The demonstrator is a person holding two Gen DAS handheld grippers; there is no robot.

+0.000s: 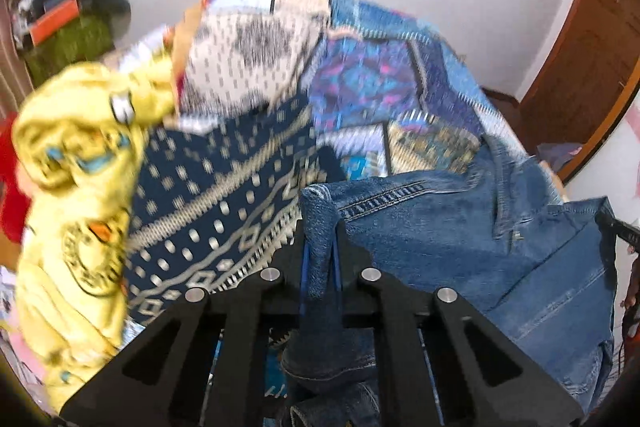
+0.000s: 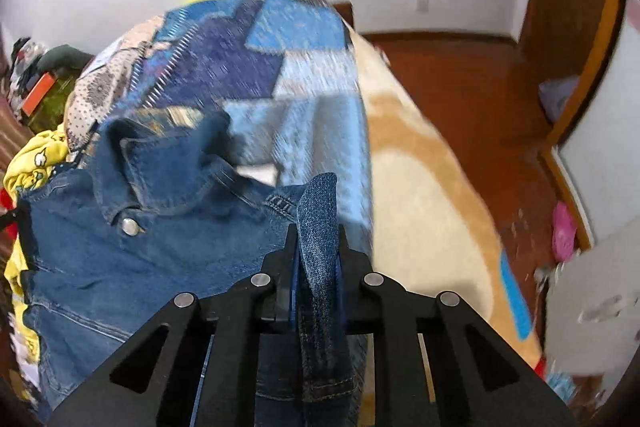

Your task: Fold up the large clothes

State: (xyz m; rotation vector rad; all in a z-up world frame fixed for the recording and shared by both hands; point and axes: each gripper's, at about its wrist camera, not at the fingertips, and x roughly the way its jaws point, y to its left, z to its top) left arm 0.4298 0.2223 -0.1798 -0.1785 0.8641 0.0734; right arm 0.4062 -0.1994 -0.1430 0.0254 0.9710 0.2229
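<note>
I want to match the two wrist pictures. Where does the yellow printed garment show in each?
Left wrist view: the yellow garment fills the left side, beside the denim jacket.
Right wrist view: only a bunch at the left edge, behind the jacket.
Shared landmark: the orange box at upper left.

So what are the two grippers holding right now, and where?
Both are shut on the blue denim jacket: left gripper and right gripper each pinch a fold of its edge.
</note>
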